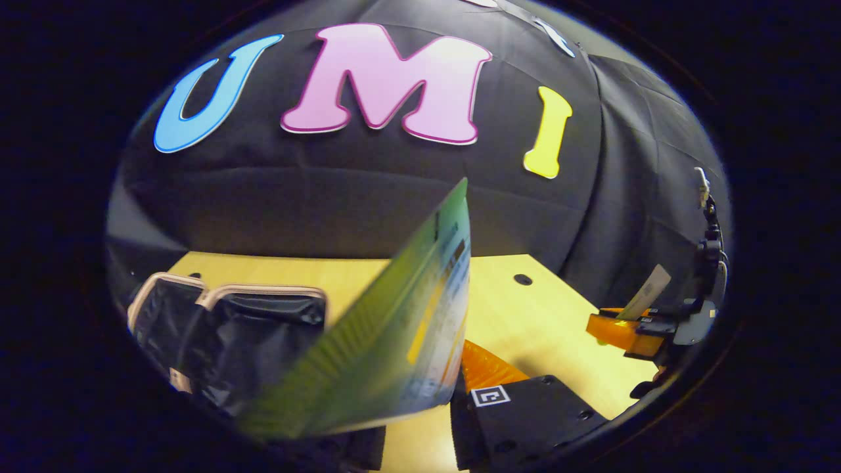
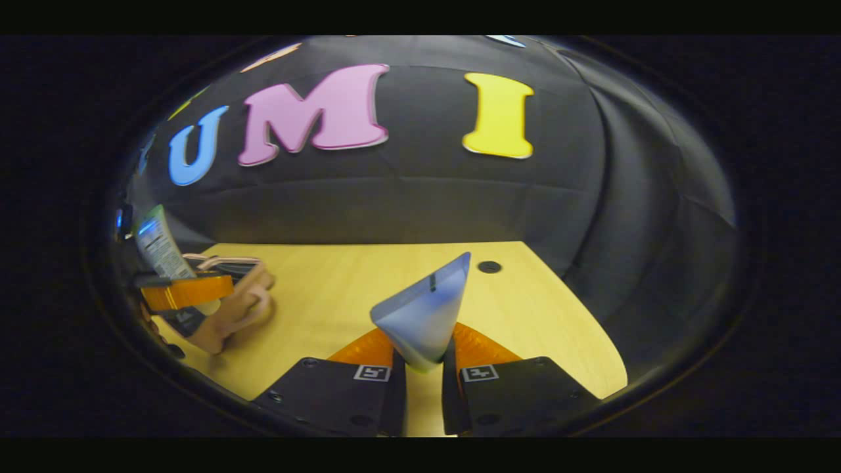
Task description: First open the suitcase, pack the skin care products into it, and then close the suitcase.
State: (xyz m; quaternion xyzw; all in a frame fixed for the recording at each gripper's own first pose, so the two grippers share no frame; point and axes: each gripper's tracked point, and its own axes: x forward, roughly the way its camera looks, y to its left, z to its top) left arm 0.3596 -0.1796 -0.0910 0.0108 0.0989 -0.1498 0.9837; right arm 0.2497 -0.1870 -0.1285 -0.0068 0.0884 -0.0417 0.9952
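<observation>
Left gripper (image 1: pixel 420 420): clamped on one green tube (image 1: pixel 387 335), which is held between the two fingers and rises ahead of them, tilted to the right.
Right gripper (image 2: pixel 424 384): clamped on one pale blue tube (image 2: pixel 427 315), its flat crimped end pointing up and forward from the fingers.
Skin care products: two tubes counted, one in each gripper.
Suitcase (image 1: pixel 230 335): one, seen open ahead and to the left of the left gripper, on the wooden table (image 2: pixel 328 295); its dark lining is exposed.
</observation>
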